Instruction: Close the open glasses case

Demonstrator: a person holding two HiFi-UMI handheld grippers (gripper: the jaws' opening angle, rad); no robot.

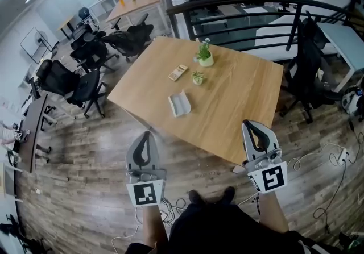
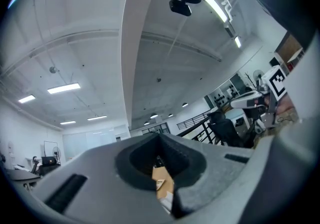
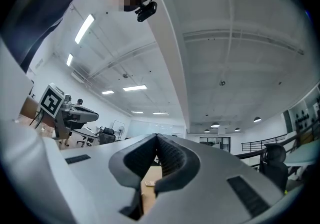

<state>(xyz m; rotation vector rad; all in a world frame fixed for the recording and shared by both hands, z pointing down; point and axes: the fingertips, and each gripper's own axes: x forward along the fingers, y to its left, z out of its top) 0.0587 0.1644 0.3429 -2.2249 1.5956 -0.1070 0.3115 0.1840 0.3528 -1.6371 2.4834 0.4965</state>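
The square light-wood bench (image 1: 239,99) stands cornerwise to the person, and its long near edge runs along a strip of bare plank floor (image 1: 96,150). Black office chairs (image 1: 85,85) crowd its left corner, a black metal railing (image 1: 239,11) runs just behind its far side, and another dark chair (image 1: 310,79) sits off its right corner. The open pale grey glasses case (image 1: 180,103) lies on the bench near the left-hand near edge, with bare wood all round it. A small tan rectangular object (image 1: 178,72) and two little potted green plants (image 1: 204,54) sit further back, apart from it. The left hand-held gripper (image 1: 147,133) hangs over the floor, short of the bench edge. Its jaws are clenched tip to tip and grasp nothing (image 2: 160,138). The right hand-held gripper (image 1: 249,124) is up at the bench's near edge, likewise clenched and empty (image 3: 157,138), well apart from the case.
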